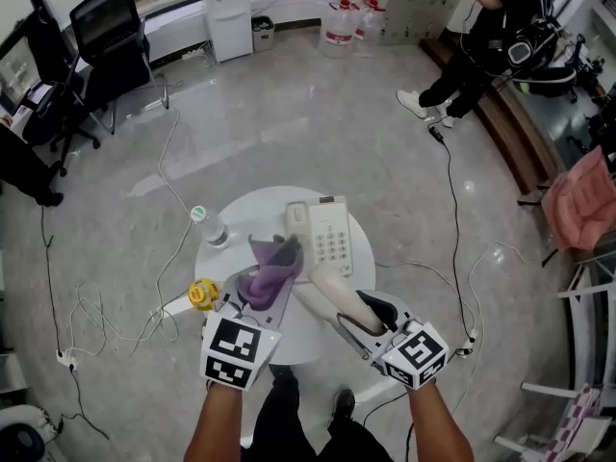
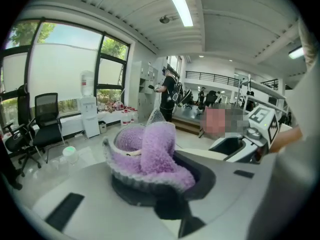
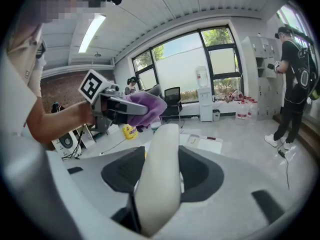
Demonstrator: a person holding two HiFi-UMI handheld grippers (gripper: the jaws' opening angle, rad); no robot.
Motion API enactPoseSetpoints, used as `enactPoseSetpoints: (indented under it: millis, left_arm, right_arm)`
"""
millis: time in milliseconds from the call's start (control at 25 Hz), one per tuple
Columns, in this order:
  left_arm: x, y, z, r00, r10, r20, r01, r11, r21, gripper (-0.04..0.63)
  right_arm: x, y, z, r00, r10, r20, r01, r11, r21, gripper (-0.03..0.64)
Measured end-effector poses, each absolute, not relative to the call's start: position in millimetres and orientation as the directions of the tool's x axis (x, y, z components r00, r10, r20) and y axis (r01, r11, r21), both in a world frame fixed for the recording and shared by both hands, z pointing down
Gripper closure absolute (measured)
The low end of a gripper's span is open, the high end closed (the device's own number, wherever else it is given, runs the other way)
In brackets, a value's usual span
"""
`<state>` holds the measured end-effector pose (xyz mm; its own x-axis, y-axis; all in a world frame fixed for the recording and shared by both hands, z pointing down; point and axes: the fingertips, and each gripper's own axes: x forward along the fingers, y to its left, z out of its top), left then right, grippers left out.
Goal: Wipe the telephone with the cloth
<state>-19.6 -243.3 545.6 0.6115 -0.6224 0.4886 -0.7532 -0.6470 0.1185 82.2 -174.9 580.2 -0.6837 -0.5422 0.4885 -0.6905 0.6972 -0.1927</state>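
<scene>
Head view: round white worktop point(image 1: 217, 258) at frame centre. White telephone base point(image 1: 329, 237) sits on its upper right part, keypad up, cradle empty. Handset point(image 1: 332, 287) is off the base, lying diagonally just below it and running toward lower right.

Right tool point(image 1: 364, 318) is clamped on the handset's near end. Right gripper view confirms it: handset point(image 3: 161, 179) sits between the jaws, which are fairly wide with both pads on its sides, far end pointing away from the camera.

Left tool point(image 1: 262, 301) grips the purple cloth point(image 1: 271, 269). Left gripper view: cloth point(image 2: 150, 154) is bunched up between the jaws, which are pinched on it. Cloth sits just left of the handset's far end; can't tell if they touch.

Also on the worktop's left edge: clear bottle with green cap point(image 1: 204, 223) and a small yellow item point(image 1: 202, 294). Cables trail across the floor. Office chair point(image 1: 106, 37) upper left, person in black point(image 1: 500, 27) upper right.
</scene>
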Motion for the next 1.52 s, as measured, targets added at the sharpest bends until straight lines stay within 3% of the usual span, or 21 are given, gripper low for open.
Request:
enactPoseSetpoints:
  millis: [200, 480, 880, 1520]
  left_arm:
    - [-43, -227, 489, 0.598, -0.723, 0.345, -0.792, -0.598, 0.118, 0.514]
    - [-77, -201, 446, 0.520, -0.799, 0.304, -0.852, -0.509, 0.120, 0.514]
    - [-82, -174, 475, 0.504, -0.796, 0.334, -0.864, -0.474, 0.173, 0.514]
    - [-76, -185, 563, 0.495, -0.772, 0.398, -0.869, -0.442, 0.223, 0.514]
  right_arm:
    - [85, -191, 564, -0.651, -0.618, 0.441, -0.751, 0.608, -0.258, 0.417]
    - [95, -237, 579, -0.542, -0.733, 0.410, -0.830, 0.393, -0.395, 0.416]
    - [70, -298, 648, -0.446, -0.763, 0.467, -0.878, 0.274, -0.392, 0.416]
    - [37, -333, 716, -0.389, -0.771, 0.504, -0.911, 0.243, -0.332, 0.416]
